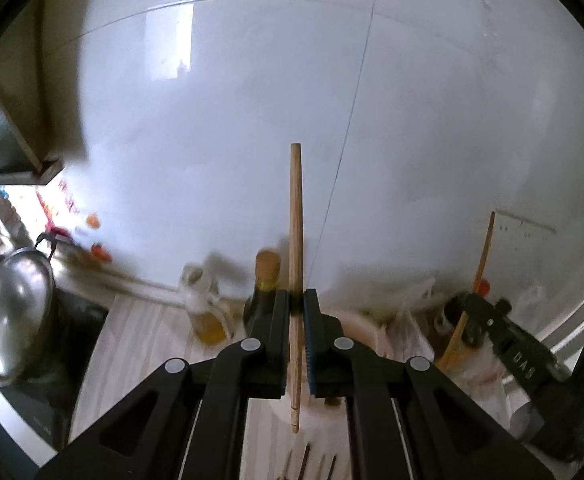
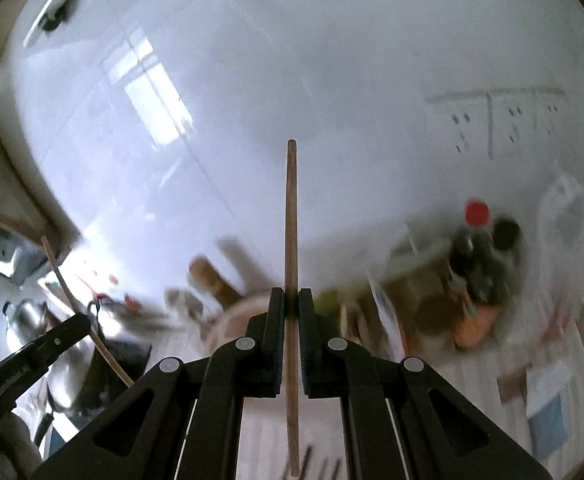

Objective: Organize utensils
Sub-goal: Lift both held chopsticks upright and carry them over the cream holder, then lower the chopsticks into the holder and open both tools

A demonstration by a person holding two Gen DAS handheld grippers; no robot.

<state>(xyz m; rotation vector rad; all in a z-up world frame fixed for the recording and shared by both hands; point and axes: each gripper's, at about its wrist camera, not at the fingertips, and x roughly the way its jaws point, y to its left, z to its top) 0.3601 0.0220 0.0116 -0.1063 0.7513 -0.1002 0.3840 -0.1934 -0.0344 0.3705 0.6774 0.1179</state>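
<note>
My left gripper is shut on a light wooden chopstick that stands upright, its thin tip down near the bottom of the left wrist view. My right gripper is shut on a darker wooden chopstick, also upright. Each gripper shows in the other's view with its stick: the right gripper at the right, the left gripper at the left. Several more utensil ends poke up at the bottom edge below the left gripper. They also show in the right wrist view.
A white tiled wall fills both views. On the counter stand a steel pot on a dark stove at the left, an oil bottle, a dark bottle, red-capped bottles and plastic bags.
</note>
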